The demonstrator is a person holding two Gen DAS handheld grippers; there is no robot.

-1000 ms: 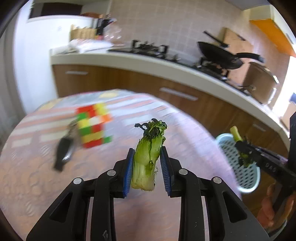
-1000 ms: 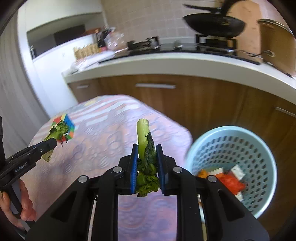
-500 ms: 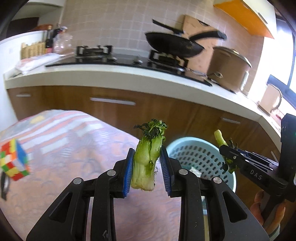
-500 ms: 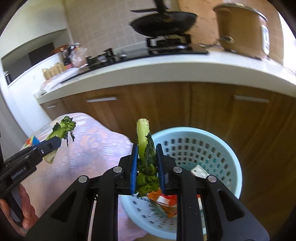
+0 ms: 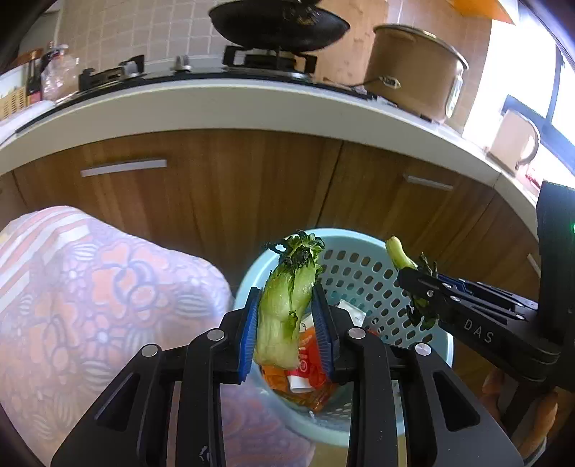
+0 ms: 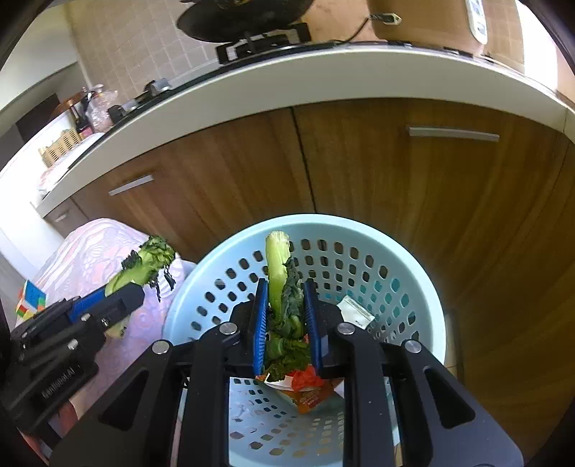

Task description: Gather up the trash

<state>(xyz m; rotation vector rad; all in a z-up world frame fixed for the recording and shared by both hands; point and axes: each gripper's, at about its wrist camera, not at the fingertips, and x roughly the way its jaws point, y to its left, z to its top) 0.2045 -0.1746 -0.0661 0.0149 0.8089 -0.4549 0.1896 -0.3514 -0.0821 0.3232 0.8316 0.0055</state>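
My left gripper (image 5: 286,316) is shut on a pale green vegetable stump (image 5: 285,305) with wilted dark leaves on top, held over the near rim of the light blue perforated basket (image 5: 359,248). My right gripper (image 6: 285,316) is shut on a second green stalk with dark leaves (image 6: 282,287), directly above the basket (image 6: 402,258). Orange and white wrappers (image 6: 309,391) lie in the basket's bottom. From the left wrist view the right gripper (image 5: 413,283) comes in from the right over the basket with its stalk (image 5: 397,251). In the right wrist view the left gripper (image 6: 125,292) sits left of the basket.
A table with a pink and orange patterned cloth (image 5: 90,298) stands left of the basket, a colourful puzzle cube (image 6: 30,298) on it. Brown cabinet doors (image 5: 251,186) under a white counter (image 5: 251,97) rise close behind. A wok (image 5: 280,21) and a pot (image 5: 413,68) sit on the counter.
Both grippers swung right, away from the table, and came over the blue basket, each still holding its vegetable scrap. The cube has left the left wrist view.
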